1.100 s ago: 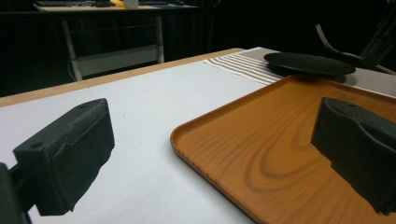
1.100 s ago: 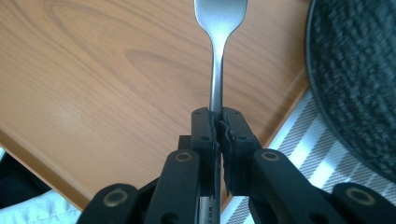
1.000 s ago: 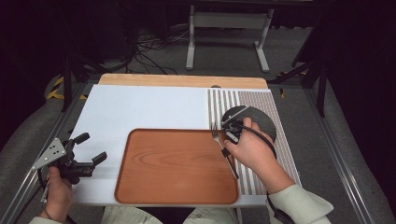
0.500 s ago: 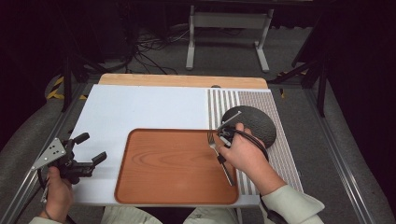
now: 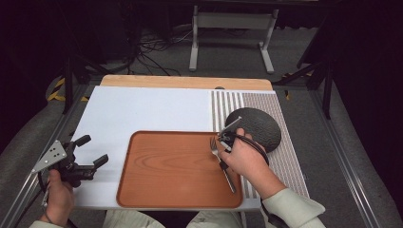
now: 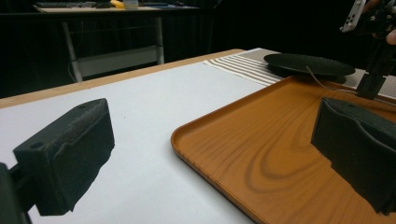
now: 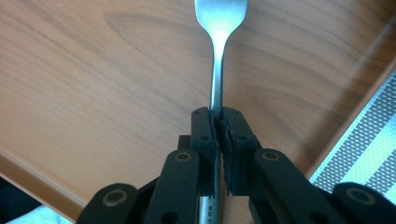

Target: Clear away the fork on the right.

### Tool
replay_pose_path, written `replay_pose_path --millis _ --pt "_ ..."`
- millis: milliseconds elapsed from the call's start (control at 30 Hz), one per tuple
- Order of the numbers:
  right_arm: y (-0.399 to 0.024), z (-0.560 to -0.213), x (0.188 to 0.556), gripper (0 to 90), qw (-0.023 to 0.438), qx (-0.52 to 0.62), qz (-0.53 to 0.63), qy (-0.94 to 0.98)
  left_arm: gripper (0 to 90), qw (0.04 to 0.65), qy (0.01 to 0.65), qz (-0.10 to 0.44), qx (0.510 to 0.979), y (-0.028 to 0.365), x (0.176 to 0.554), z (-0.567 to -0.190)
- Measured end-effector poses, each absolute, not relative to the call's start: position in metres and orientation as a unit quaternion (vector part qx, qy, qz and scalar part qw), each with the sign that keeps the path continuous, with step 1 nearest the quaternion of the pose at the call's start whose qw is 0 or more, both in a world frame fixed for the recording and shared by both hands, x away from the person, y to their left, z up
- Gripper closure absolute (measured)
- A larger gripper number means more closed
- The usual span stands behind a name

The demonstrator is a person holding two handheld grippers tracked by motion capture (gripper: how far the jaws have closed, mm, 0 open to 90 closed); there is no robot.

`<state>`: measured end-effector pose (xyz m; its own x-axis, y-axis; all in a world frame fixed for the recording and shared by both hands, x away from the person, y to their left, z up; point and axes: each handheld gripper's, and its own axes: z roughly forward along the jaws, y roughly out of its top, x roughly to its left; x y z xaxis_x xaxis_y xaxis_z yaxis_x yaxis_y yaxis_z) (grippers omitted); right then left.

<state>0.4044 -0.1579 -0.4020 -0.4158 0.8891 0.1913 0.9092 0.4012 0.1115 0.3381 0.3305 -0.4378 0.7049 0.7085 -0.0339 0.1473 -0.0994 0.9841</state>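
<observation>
Dark surroundings frame a table (image 5: 142, 114) covered by a smooth white mat, with a striped woven placemat (image 5: 285, 161) along its right side. On the mat sits a rounded-corner wooden tray (image 5: 171, 171), its grain plainly visible and its rim low. A dark, matte, textured round plate (image 5: 259, 126) rests on the placemat, just beyond the tray's far right corner.

Right gripper (image 7: 218, 122): jaws clamped on the neck of a polished metal fork (image 7: 219, 56), handle trailing back beneath them. The fork is held low over the tray's right portion, tines forward; judged to be a placing step, the grip near the middle keeping it level.

Left gripper (image 5: 90, 153): jaws spread wide, nothing between the foam-like pads (image 6: 70, 154), parked at the tray's left edge, apparently on standby.
</observation>
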Motion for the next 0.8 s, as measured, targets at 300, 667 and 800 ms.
replay_pose_path --millis 300,667,800 --pt "-0.158 -0.407 0.406 84.1 0.055 -0.542 -0.099 -0.833 0.1 0.599 0.305 0.236 0.702 0.330 0.338 -0.438" --pt "-0.158 -0.411 0.408 83.9 0.057 -0.545 -0.095 -0.831 0.1 0.596 0.304 0.234 0.705 0.331 0.338 -0.438" --pt "-0.158 -0.413 0.408 84.0 0.062 -0.549 -0.089 -0.829 0.1 0.596 0.303 0.234 0.706 0.330 0.338 -0.438"
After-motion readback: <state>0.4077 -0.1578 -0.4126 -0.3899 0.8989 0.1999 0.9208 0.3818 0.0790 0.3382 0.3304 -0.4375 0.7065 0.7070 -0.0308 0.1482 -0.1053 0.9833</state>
